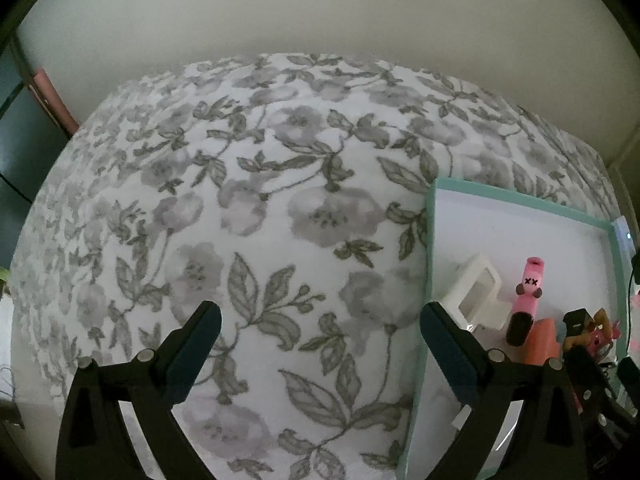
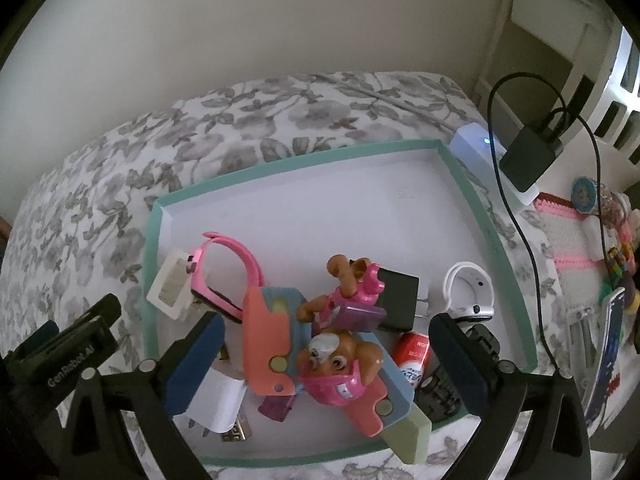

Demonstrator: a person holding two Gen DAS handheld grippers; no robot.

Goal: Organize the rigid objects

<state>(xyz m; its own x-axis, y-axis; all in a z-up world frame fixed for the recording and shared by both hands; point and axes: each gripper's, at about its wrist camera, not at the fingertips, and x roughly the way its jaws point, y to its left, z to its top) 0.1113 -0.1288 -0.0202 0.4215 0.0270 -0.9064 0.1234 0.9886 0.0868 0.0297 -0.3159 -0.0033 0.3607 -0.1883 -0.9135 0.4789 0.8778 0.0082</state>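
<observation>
The right gripper [image 2: 326, 354] hovers, fingers spread, over a puppy figure [image 2: 340, 372] in the mint-rimmed tray [image 2: 280, 162]. The left gripper [image 1: 320, 338], also spread, holds nothing above the floral cloth [image 1: 256, 208].

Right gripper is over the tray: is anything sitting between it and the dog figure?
Nothing visible. The right gripper is open with the dog figure directly between its fingers, lying on top of the pile in the tray. The red can lies close beside the right finger.
</observation>
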